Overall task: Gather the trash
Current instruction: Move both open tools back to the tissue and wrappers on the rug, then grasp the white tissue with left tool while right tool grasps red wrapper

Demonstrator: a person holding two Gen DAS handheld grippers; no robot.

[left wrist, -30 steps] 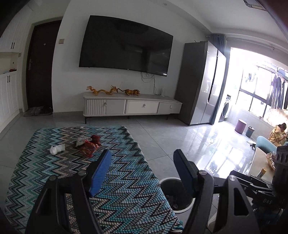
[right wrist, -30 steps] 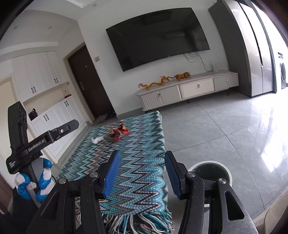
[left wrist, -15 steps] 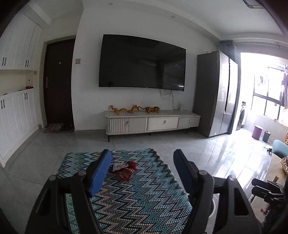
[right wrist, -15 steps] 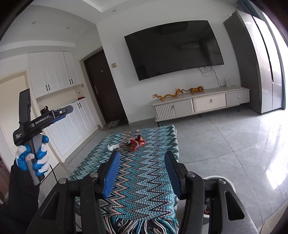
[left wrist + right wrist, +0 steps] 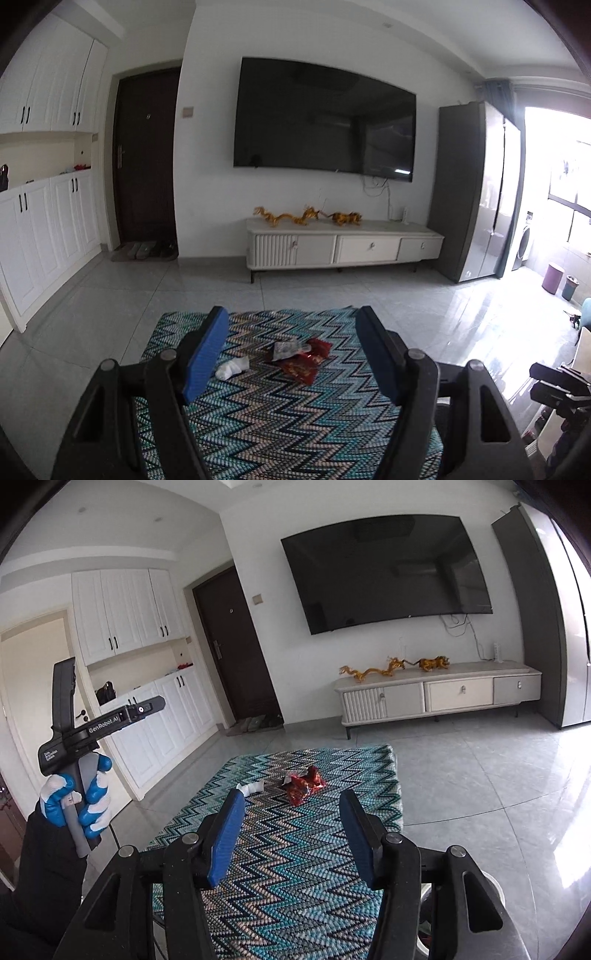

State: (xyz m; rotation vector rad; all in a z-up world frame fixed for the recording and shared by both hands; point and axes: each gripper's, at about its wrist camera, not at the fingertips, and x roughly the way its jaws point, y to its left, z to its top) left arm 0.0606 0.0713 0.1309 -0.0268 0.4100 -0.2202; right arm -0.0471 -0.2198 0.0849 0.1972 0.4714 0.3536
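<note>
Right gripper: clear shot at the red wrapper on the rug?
Probably yes. The right gripper is open and empty, the red wrapper lies ahead on the zigzag rug with nothing between; the white wad sits apart, to its left.

Two forward, slightly downward wrist views from well back, sharing rug (image 5: pixel 280 413), television (image 5: pixel 388 572).

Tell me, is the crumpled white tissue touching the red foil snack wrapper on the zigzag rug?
Apart. The left wrist view shows the crumpled white tissue and red foil snack wrapper with a strip of zigzag rug between them.
</note>
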